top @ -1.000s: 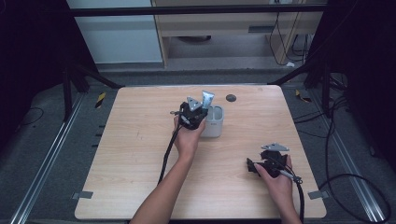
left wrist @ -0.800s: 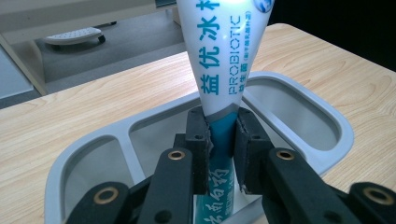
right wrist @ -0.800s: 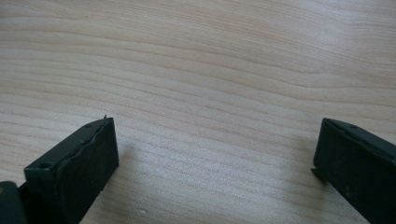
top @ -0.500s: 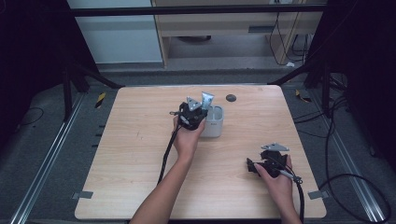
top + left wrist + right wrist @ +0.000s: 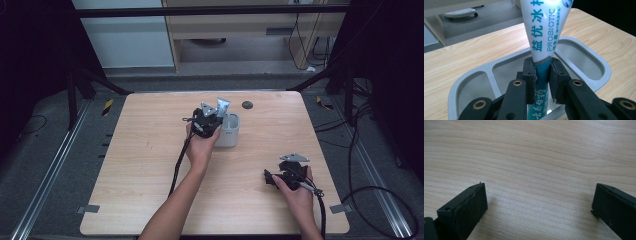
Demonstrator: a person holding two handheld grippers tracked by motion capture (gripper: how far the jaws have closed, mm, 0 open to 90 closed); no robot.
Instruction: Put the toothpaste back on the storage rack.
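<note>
Over the holder: left gripper [image 5: 541, 75] clamps the tube [image 5: 545, 32], pads squeezing it at the teal band just below the white printed body.
Tube axis: near upright, wide crimped end up, narrow end down between the jaws, heading into the holder's middle compartment.
Holder [image 5: 231, 131]: grey, three compartments in a row, far-middle of the table [image 5: 150, 150]; its rim [image 5: 606, 72] lies right under the jaws.
Relation that counts: tube sits directly above the middle slot, so the coming move looks like a straight drop or release, no sideways shift.
Right gripper [image 5: 281, 176]: jaws wide apart, nothing between them, parked on bare wood near the front right, well apart from the holder.
Nearer hand: left, by far.
</note>
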